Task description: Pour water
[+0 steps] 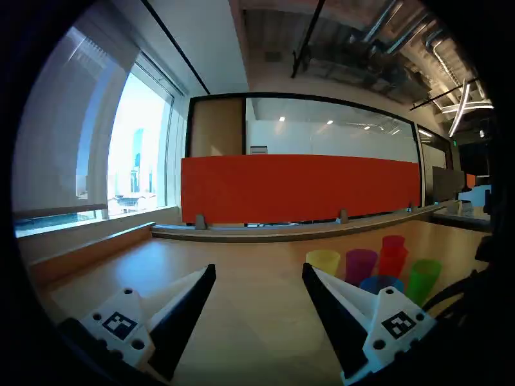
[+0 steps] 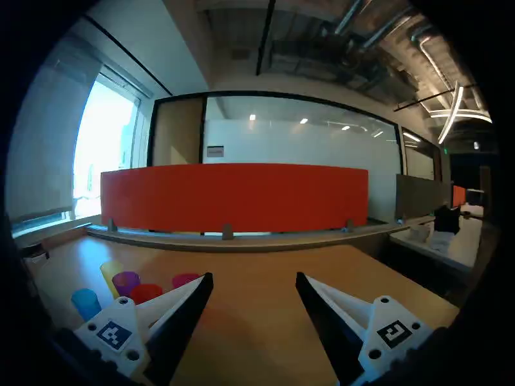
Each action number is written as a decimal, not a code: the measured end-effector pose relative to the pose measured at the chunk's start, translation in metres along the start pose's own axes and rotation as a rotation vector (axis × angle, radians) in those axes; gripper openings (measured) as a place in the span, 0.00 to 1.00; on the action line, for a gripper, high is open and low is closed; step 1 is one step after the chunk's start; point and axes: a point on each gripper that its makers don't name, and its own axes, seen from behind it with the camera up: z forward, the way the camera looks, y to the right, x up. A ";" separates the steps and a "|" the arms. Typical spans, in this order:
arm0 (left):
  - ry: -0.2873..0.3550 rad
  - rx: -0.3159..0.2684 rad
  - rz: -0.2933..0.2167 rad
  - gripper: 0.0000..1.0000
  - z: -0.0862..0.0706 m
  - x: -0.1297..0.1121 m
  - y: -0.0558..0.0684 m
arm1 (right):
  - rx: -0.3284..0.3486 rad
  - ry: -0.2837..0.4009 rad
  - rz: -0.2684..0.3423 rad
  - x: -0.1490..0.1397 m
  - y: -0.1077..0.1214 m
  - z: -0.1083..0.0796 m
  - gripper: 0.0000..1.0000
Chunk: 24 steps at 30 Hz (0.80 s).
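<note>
Strong daylight enters through the window on the left and is burnt out to white there. It gives the counter a warm, soft sheen, with no hard shadows. The ceiling is dark except for a bright curved lamp. The fisheye lens bends the red partition, and the coloured cups look saturated and slightly soft.
</note>
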 end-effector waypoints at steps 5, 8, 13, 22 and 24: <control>0.000 0.010 0.002 1.00 -0.001 -0.005 -0.006 | 0.000 -0.006 -0.002 -0.002 -0.004 0.002 1.00; -0.003 0.012 0.000 1.00 0.000 -0.008 -0.007 | 0.000 -0.007 -0.007 -0.001 -0.006 0.003 1.00; -0.009 0.016 -0.002 1.00 0.001 -0.012 -0.008 | 0.001 -0.011 -0.011 -0.002 -0.008 0.002 1.00; -0.010 0.014 -0.013 1.00 0.000 -0.013 -0.009 | 0.005 -0.016 0.012 -0.002 -0.008 0.002 1.00; -0.010 0.014 -0.012 1.00 0.000 -0.013 -0.009 | 0.006 -0.016 0.015 -0.002 -0.008 0.003 1.00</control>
